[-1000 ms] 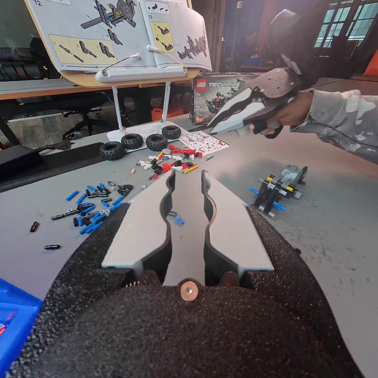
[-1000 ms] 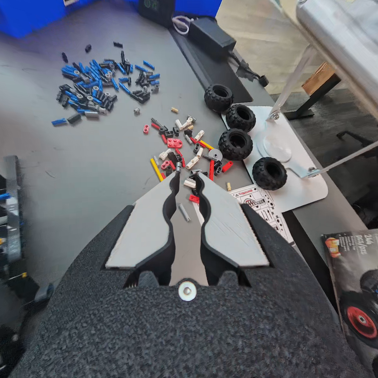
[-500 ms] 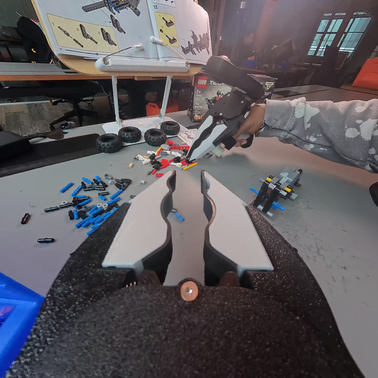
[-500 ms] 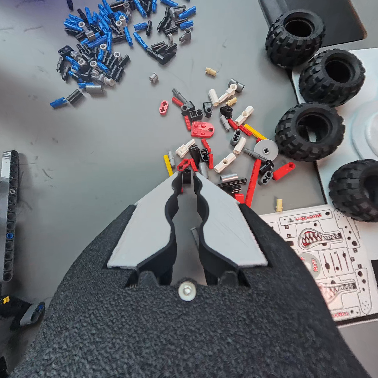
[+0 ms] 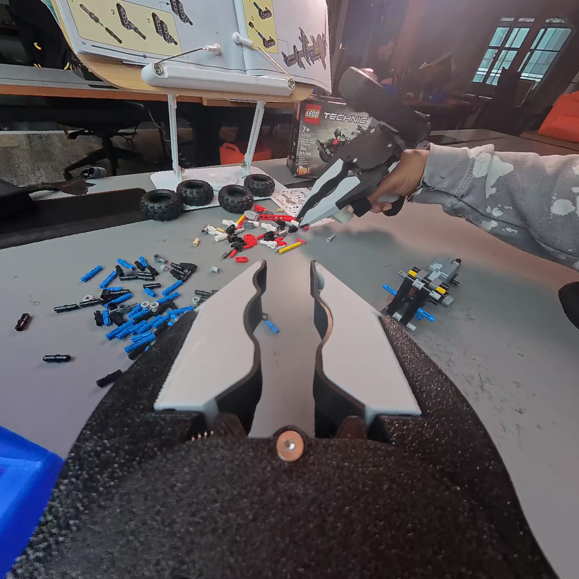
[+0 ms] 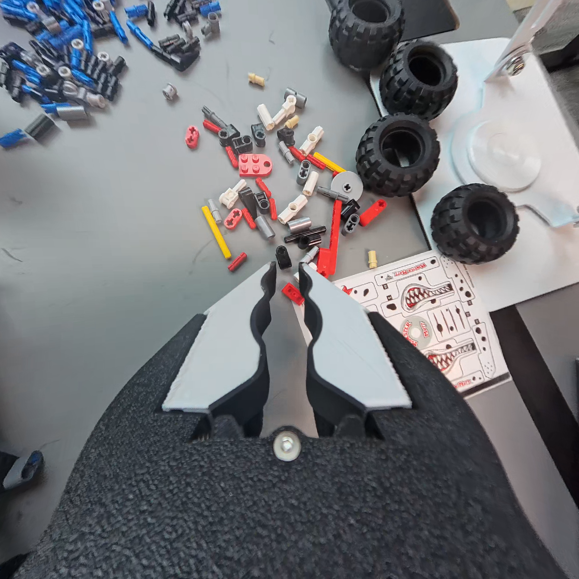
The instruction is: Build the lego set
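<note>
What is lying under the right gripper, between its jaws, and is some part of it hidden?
Between the open jaws of the right gripper lies a small red plate on the grey table. One end of it passes under the right-hand jaw, so its full length cannot be seen.

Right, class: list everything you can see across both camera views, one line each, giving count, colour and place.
Tyres: four, black, in a row by the stand's base.
Mixed small pieces: many, red, white, black, grey, yellow, beside the tyres.
Pin pile: many, blue and black, left part of the table.
Part-built model: one, black, grey, yellow, blue, right part of the table.
Sticker sheet: one, white with red, next to the mixed pieces.
Instruction booklet: one, white, open on a stand.
Set box: one, black, behind the pieces.
Bin: one, blue, near left corner.
Table: one, grey.
Left gripper: open, empty.
Right gripper: open, tips at the mixed pieces.
Hand: one, holding the right gripper.
</note>
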The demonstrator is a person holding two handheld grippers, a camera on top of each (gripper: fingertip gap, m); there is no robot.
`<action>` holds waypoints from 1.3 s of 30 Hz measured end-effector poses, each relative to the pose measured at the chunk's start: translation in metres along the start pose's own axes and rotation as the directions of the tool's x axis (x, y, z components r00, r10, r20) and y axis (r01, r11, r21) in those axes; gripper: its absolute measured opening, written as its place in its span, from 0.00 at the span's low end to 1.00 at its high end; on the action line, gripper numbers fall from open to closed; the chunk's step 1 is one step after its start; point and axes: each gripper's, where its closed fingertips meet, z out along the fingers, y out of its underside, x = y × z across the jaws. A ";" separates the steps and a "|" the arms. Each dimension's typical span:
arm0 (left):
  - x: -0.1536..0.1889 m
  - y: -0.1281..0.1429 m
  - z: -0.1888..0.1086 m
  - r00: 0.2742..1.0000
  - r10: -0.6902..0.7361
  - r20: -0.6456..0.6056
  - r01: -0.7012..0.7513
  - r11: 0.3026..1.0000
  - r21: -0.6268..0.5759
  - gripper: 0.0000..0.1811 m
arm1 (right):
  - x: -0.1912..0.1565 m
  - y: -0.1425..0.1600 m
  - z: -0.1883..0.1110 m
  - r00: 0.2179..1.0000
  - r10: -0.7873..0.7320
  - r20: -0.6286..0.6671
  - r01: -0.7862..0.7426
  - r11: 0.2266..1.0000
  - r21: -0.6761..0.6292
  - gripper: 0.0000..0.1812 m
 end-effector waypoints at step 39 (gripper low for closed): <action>-0.102 -0.036 0.029 0.905 0.412 -0.106 -0.380 0.672 -0.636 0.15 | -0.090 0.038 -0.193 0.925 0.316 -0.209 -0.101 0.737 0.668 0.05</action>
